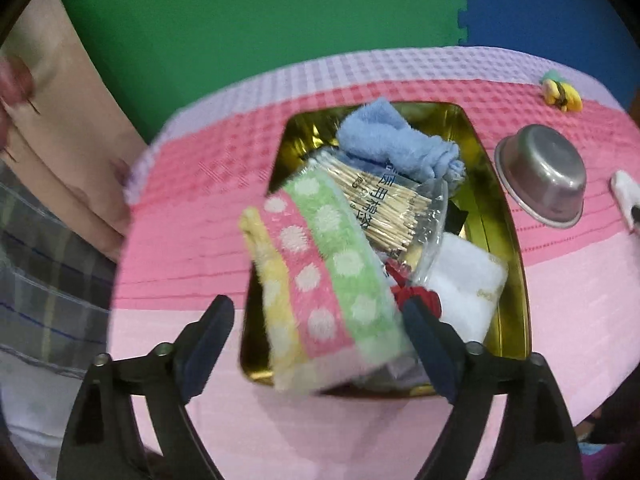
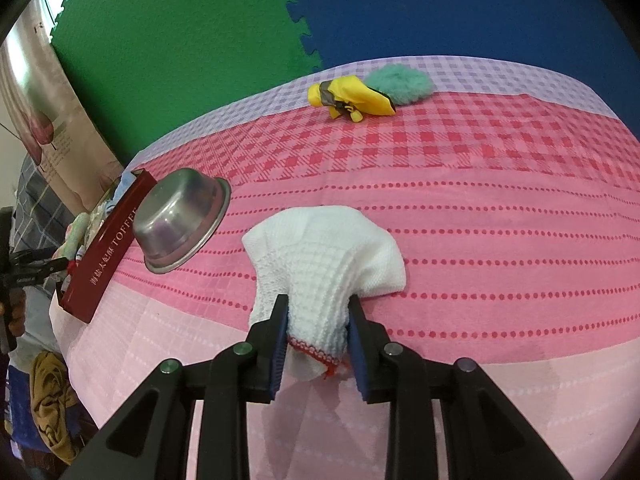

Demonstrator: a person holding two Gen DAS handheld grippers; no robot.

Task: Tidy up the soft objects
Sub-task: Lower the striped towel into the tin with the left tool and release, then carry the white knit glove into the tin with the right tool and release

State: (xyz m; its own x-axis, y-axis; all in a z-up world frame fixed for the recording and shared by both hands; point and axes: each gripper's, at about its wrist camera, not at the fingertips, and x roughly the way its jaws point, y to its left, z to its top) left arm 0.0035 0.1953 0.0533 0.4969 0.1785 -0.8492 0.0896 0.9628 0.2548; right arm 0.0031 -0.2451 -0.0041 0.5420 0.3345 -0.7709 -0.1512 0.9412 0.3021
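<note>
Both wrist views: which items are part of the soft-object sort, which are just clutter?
Job:
polka-dot towel
blue cloth
white knit cloth
toffee tin
yellow fabric item
teal fluffy item

Clutter:
steel bowl
cotton swab pack

Fluffy terry towel (image 1: 320, 280); glossy gold tin (image 1: 508, 248).
</note>
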